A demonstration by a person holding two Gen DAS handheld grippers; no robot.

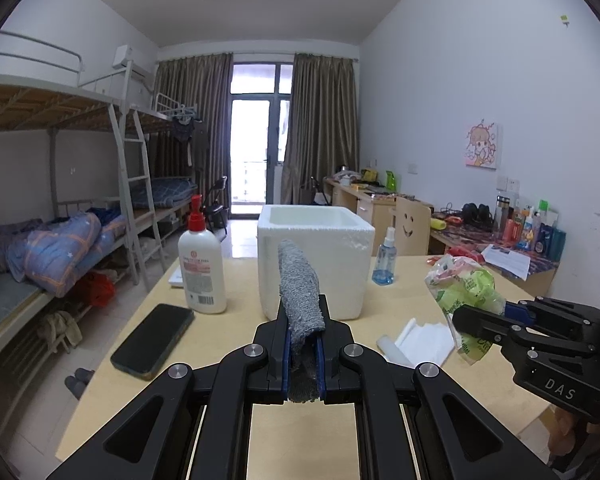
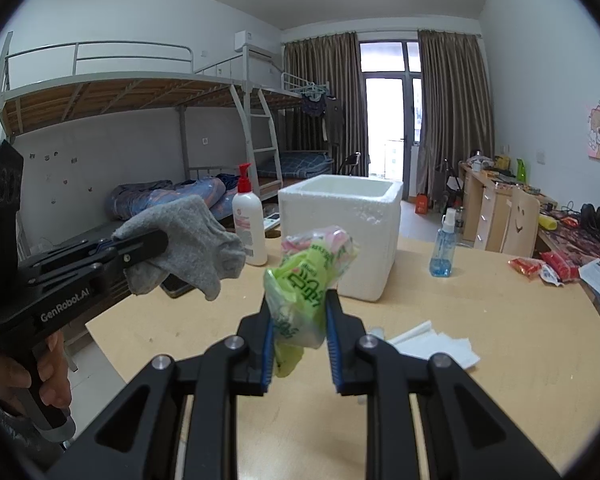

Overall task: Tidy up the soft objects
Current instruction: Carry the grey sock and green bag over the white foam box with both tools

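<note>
My left gripper (image 1: 303, 312) is shut on a grey sock (image 1: 300, 280), which sticks up and forward from its jaws above the table. From the right wrist view the same sock (image 2: 196, 240) droops from the left gripper (image 2: 156, 245), held by a hand at the left. My right gripper (image 2: 298, 300) is shut on a green and pink plastic packet (image 2: 310, 272), lifted off the table. The left wrist view shows that packet (image 1: 466, 284) in the right gripper (image 1: 474, 326) at the right. An open white foam box (image 1: 314, 256) (image 2: 342, 236) stands on the table just beyond both grippers.
On the wooden table (image 1: 236, 344) are a white pump bottle (image 1: 201, 268), a dark phone (image 1: 153, 340), a blue spray bottle (image 1: 384, 258) and white folded tissue (image 1: 418, 340). Red snack packets (image 2: 548, 266) lie at the right edge. Bunk beds stand left, a cluttered desk right.
</note>
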